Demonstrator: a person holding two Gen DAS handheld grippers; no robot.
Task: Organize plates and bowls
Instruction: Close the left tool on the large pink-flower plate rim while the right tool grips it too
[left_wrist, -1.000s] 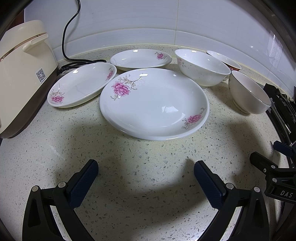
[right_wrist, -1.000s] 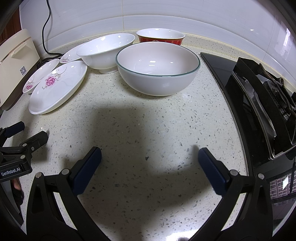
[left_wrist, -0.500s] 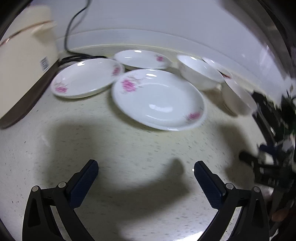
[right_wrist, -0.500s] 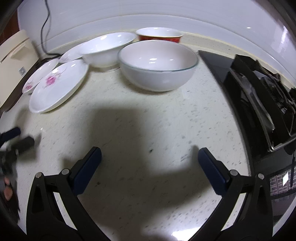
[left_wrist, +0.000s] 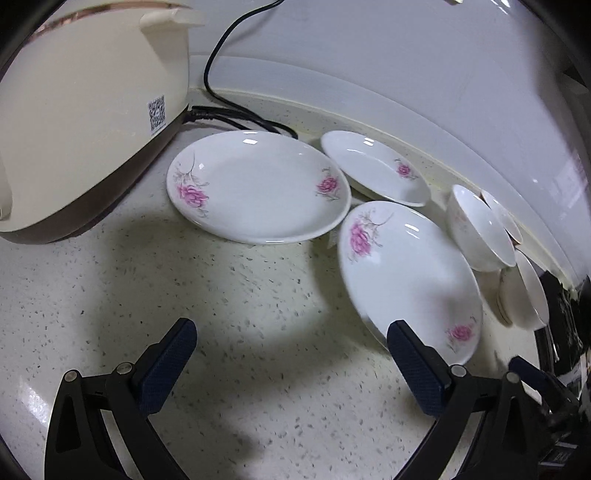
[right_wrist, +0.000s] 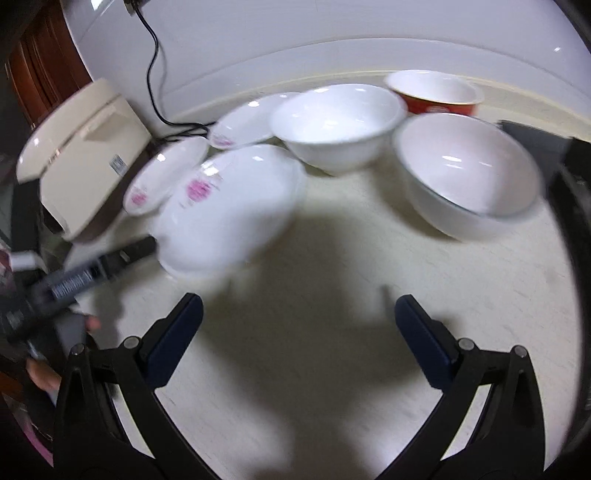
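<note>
Since a second ago the left gripper (left_wrist: 291, 347) is swinging leftward, jaws spread and empty like the right gripper (right_wrist: 299, 325), bringing the glazed, slippery, breakable large plate (left_wrist: 410, 277) to two o'clock, best pinched at its near rim.

- plates (left_wrist: 258, 188) showing white with pink flowers
- bowls (right_wrist: 338, 122) looking plain white; one bowl (right_wrist: 436, 98) showing red outside
- cooker (left_wrist: 81, 110) showing cream, brown base
- counter (left_wrist: 221, 295) showing pale speckle
- pads (left_wrist: 166, 365) showing dark blue
</note>
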